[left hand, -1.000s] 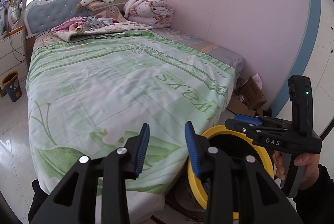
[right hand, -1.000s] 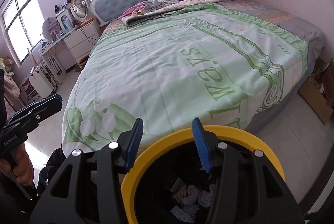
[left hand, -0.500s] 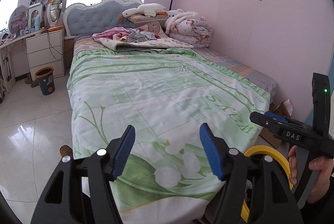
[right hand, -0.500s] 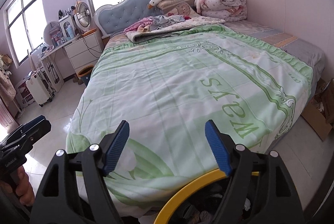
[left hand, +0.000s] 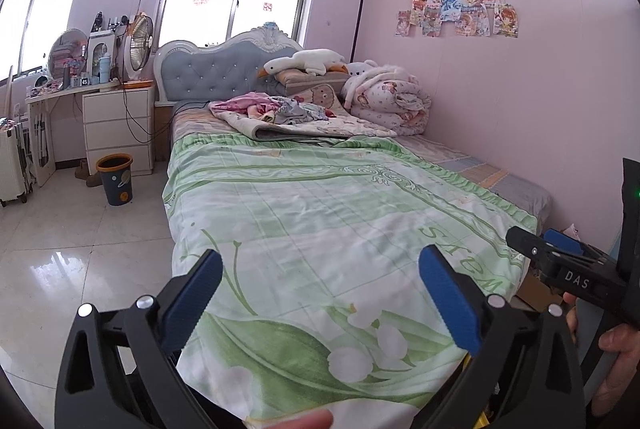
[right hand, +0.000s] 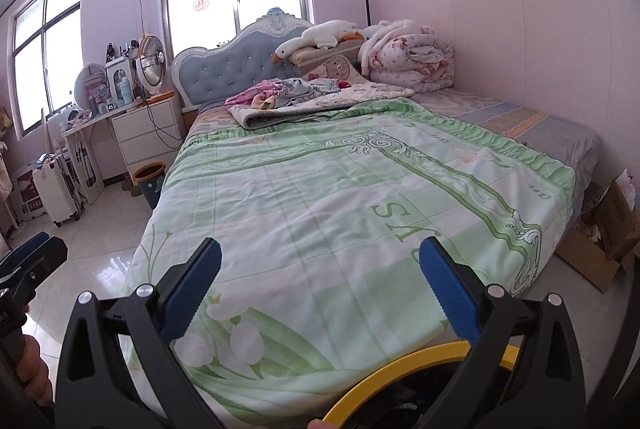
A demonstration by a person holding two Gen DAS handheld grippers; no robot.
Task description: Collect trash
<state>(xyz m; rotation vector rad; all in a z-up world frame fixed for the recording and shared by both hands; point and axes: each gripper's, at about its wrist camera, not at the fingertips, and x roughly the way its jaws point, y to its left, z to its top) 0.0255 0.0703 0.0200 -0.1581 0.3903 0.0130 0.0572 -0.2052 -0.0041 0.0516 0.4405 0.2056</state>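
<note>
A yellow-rimmed trash bin (right hand: 394,369) stands at the foot of the bed, just under my right gripper (right hand: 320,249); only an arc of its rim and a dark inside show. That gripper's blue-padded jaws are opening wide with nothing between them. My left gripper (left hand: 320,261) hangs over the bed's near corner, its jaws also opening and empty. Each gripper appears in the other's view: the right one (left hand: 536,241) at the right edge, the left one (right hand: 44,249) at the left edge, each held by a hand.
A bed (left hand: 320,209) with a green floral cover fills the middle. On the tiled floor to its left stand a small dark bin with an orange rim (left hand: 115,179), white drawers (left hand: 118,125) and a suitcase (left hand: 14,161). Cardboard boxes (right hand: 600,241) sit at the right.
Both pairs of jaws have spread from fairly narrow to wide. Both views have tilted up from the yellow bin to the bed and room, so the bin has sunk to the lower edge.
</note>
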